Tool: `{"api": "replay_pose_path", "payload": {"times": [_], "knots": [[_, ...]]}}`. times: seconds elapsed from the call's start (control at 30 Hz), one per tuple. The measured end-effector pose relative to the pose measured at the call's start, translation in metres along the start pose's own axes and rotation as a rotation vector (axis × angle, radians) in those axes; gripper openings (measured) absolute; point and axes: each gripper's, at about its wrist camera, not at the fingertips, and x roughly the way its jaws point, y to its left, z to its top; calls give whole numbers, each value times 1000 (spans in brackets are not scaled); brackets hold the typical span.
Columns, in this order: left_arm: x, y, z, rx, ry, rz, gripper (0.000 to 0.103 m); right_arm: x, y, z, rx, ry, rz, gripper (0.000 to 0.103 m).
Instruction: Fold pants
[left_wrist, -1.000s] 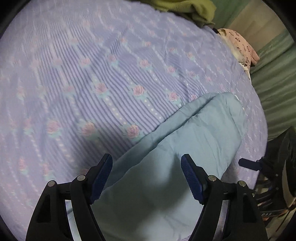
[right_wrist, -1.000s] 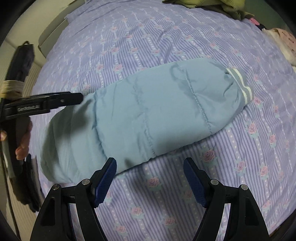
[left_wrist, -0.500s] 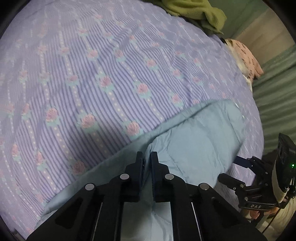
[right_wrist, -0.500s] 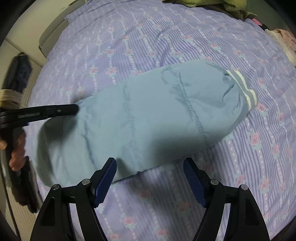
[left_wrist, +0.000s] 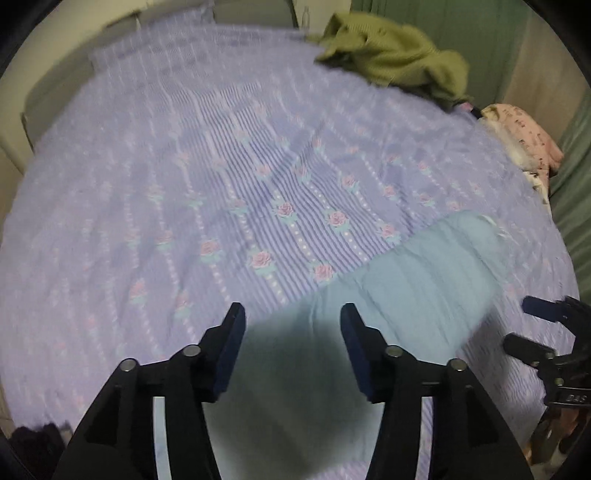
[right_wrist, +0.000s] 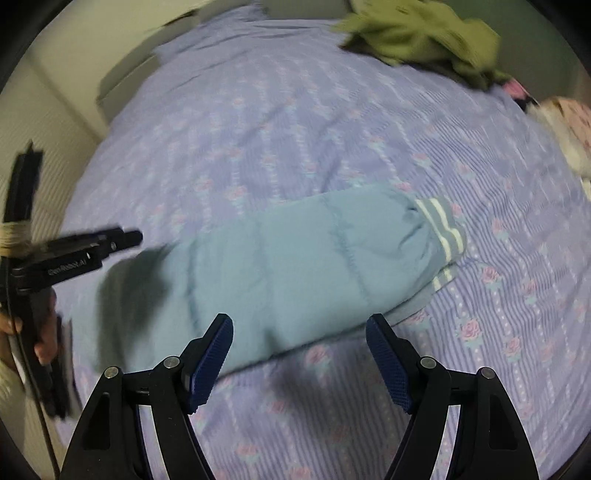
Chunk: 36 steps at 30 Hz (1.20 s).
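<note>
Hovering released above folded blue pants (right_wrist: 314, 273) on the bed (left_wrist: 221, 166): left hand-held gripper (left_wrist: 291, 347), right hand-held gripper (right_wrist: 299, 354), both gaping.

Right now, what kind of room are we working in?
Most likely a bedroom. The light blue pants lie on a bed with a purple rose-print sheet, and loose clothes sit at its far edge: an olive green garment and a pink one.

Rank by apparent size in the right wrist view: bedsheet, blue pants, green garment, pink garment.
1. Bedsheet
2. Blue pants
3. Green garment, though it lies farther off
4. Pink garment, cut by the frame edge, so unsure
</note>
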Motion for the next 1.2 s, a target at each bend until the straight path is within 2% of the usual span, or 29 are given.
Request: {"api": "replay_pose_path", "payload": {"times": [0.03,0.1,0.17,0.23,0.33,0.47,0.57,0.7,0.9,1.0,1.17,1.2], "knots": [[-10,3,-9,-18,-13,-5,62,-3,9,-6,-31,8,24,76],[-30,14,-38,-86,-29,-12,63,-4,23,-19,-73,35,62,76],[-38,21,-62,-129,-21,12,63,0,39,-31,-115,64,110,76],[-41,27,-89,-153,6,70,63,11,55,-44,-152,106,149,76],[-37,30,-116,-189,49,88,63,32,73,-58,-175,160,194,74],[-26,44,-142,-249,98,123,63,65,90,-70,-192,236,224,61],[-21,50,-150,-269,102,135,63,85,102,-71,-197,278,252,58],[-19,62,-150,-295,86,135,63,93,112,-68,-222,273,250,54],[-5,73,-147,-310,93,148,64,81,101,-48,-116,221,309,54],[4,81,-149,-327,114,161,64,88,102,-50,-84,237,307,54],[14,94,-154,-363,149,142,65,96,121,-60,-168,255,296,54],[15,95,-154,-362,153,142,65,101,121,-60,-179,264,283,51]]}}
